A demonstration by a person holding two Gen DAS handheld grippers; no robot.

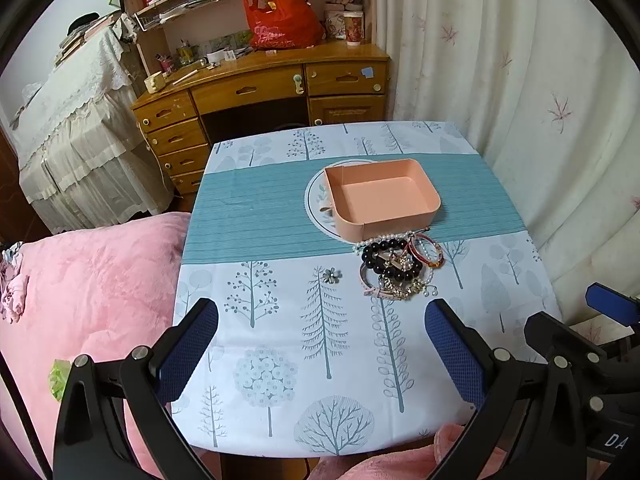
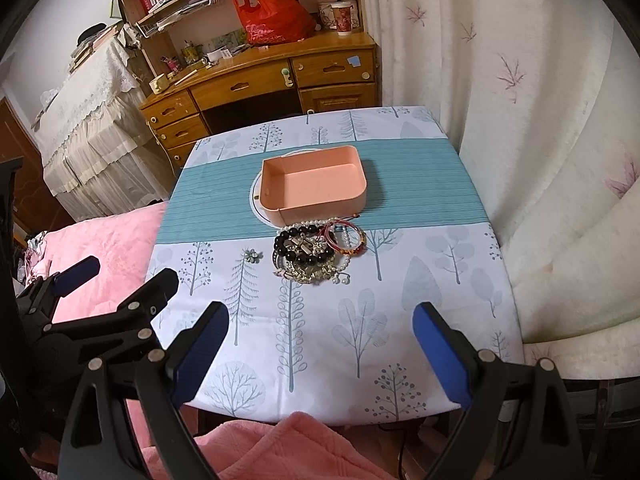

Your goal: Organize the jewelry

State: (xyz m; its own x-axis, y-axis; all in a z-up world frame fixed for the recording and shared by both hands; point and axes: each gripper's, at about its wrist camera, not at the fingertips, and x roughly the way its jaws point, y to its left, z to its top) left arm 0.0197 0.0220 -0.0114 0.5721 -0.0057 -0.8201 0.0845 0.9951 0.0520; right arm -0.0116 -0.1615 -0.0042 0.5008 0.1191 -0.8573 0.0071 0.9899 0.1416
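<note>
A pink open box (image 1: 432, 204) (image 2: 362, 190) stands empty on the table's teal stripe. Right in front of it lies a pile of jewelry (image 1: 400, 266) (image 2: 318, 252): black bead bracelet, pearl strands, red bangles, silver chains. A small flower brooch (image 1: 331, 276) (image 2: 253, 256) lies apart, left of the pile. My left gripper (image 1: 322, 344) is open and empty over the near table, short of the pile. My right gripper (image 2: 320, 344) is open and empty, also near the front edge. The left gripper also shows at the left of the right wrist view (image 2: 120, 276).
The small table wears a tree-print cloth (image 1: 280, 360) (image 2: 400, 300). A pink blanket (image 1: 88, 288) lies at the left and front. A curtain (image 1: 540, 80) hangs at the right. A wooden desk (image 1: 260, 88) with a red bag (image 1: 280, 20) stands behind.
</note>
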